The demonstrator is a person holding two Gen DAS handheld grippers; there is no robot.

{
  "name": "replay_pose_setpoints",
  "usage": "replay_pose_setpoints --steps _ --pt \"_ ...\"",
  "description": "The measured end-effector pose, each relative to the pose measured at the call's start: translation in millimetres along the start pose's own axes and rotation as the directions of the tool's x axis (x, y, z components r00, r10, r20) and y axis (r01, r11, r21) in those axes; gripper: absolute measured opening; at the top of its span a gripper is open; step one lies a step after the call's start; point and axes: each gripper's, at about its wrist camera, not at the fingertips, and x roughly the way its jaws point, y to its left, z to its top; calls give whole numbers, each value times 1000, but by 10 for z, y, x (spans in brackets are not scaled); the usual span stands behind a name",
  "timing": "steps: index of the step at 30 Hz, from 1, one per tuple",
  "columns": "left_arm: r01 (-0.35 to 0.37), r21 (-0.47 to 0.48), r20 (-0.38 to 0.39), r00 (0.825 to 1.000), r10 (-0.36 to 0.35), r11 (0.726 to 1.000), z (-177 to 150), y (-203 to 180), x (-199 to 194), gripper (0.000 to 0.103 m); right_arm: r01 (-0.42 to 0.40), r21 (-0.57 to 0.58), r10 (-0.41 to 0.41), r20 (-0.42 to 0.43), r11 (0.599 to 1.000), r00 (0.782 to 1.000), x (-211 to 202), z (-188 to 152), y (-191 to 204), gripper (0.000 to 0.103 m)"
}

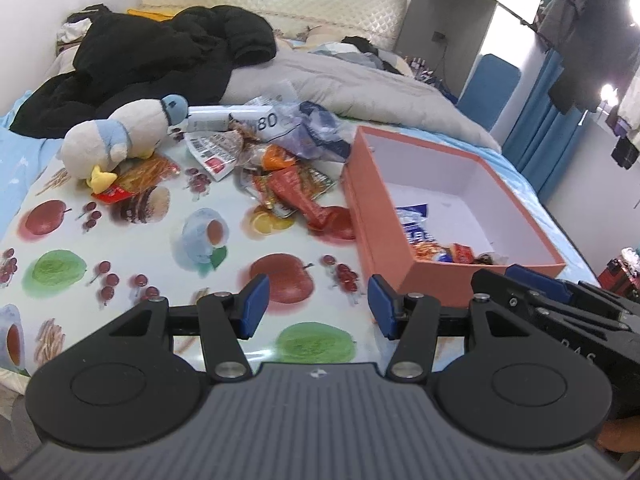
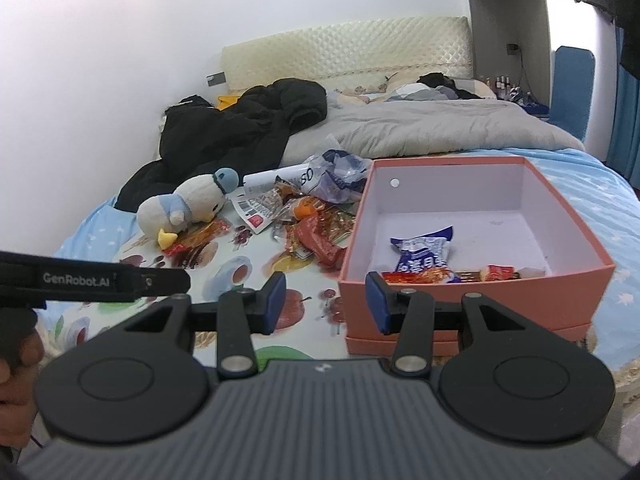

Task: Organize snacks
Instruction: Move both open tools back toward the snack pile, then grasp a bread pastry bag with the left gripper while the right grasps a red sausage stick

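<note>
A pile of loose snack packets lies on a fruit-printed cloth on the bed. To its right stands an open orange box. The box holds a blue-and-white packet and a few red and orange ones along its near wall. My left gripper hovers open over the cloth near the box's front left corner, with nothing between its pads. My right gripper is open and empty just in front of the box's near wall. Its fingers show at the right of the left wrist view.
A plush penguin lies left of the pile, partly on a red packet. Behind are a black jacket, a grey duvet and the headboard. Blue curtains and hanging clothes stand at the right.
</note>
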Motion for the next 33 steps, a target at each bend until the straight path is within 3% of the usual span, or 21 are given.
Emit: replay_pose_setpoints --steps 14,18,23,28,33 --pt "-69 -106 -65 996 63 992 -49 756 543 60 -71 -95 64 -71 993 995 670 -7 478 47" --pt "-107 -103 -64 993 101 989 -17 988 733 67 -76 -124 64 -94 989 994 938 -7 582 46" --pt "-176 -66 -70 983 171 982 71 1309 1106 67 -50 -162 31 -118 985 992 1359 -53 671 46" --pt "-259 66 -26 965 262 963 243 1520 1463 67 8 -236 -35 -109 972 993 1779 -59 734 46" --pt "-305 191 9 951 309 933 499 1637 1746 67 70 -305 -105 -101 950 989 2190 1 763 46"
